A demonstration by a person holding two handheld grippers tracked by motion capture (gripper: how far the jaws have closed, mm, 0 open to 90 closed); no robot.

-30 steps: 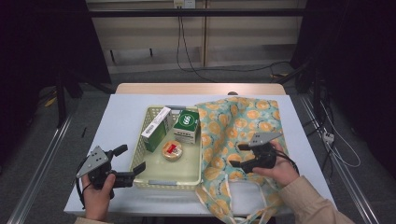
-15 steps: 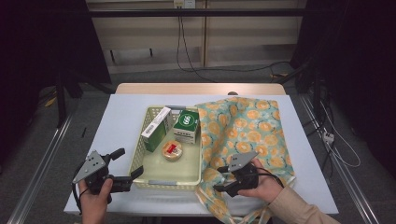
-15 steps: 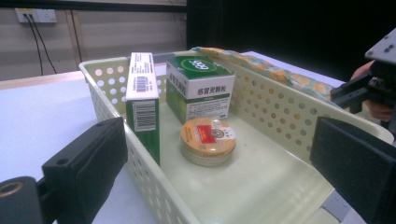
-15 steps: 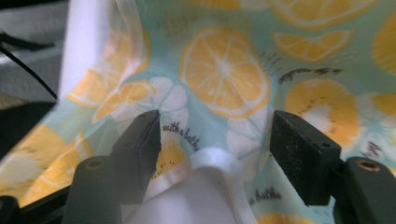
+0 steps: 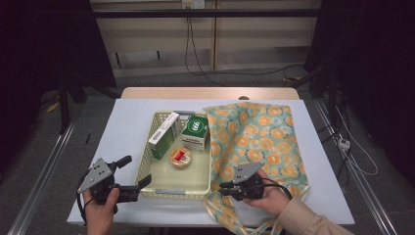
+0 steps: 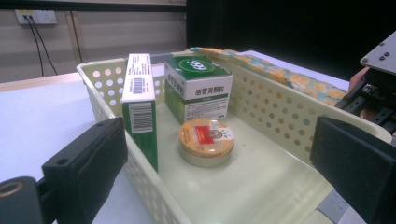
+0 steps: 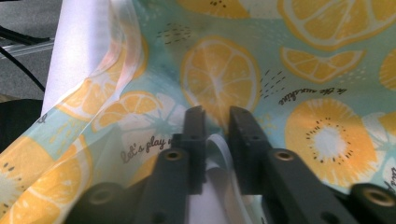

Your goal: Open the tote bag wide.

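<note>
A pale yellow perforated basket point(image 5: 147, 169) sits mid-table and holds a long green-and-white box point(image 5: 164, 133), a green box point(image 5: 195, 132) and a round tin point(image 5: 180, 157). To its right lies a cloth bag point(image 5: 259, 142) printed with orange slices. My left gripper point(image 5: 134, 171) is open at the basket's near-left corner; in the left gripper view point(image 6: 222, 140) its jaws stand wide apart on either side of the basket's near end point(image 6: 280, 116). My right gripper point(image 5: 224, 188) rests on the bag's near-left edge. Its jaws point(image 7: 217, 126) are nearly together, with a white strap point(image 7: 219, 151) of the bag between them.
The white table top point(image 5: 127, 127) has bare room left of the basket and a wooden strip along the far edge point(image 5: 210, 93). Cables point(image 5: 342, 142) hang off the right side. The bag's near end point(image 5: 220, 215) droops over the front edge.
My right gripper has moved from the middle of the bag toward its near-left edge, close to the basket. The left gripper has shifted only slightly nearer.
</note>
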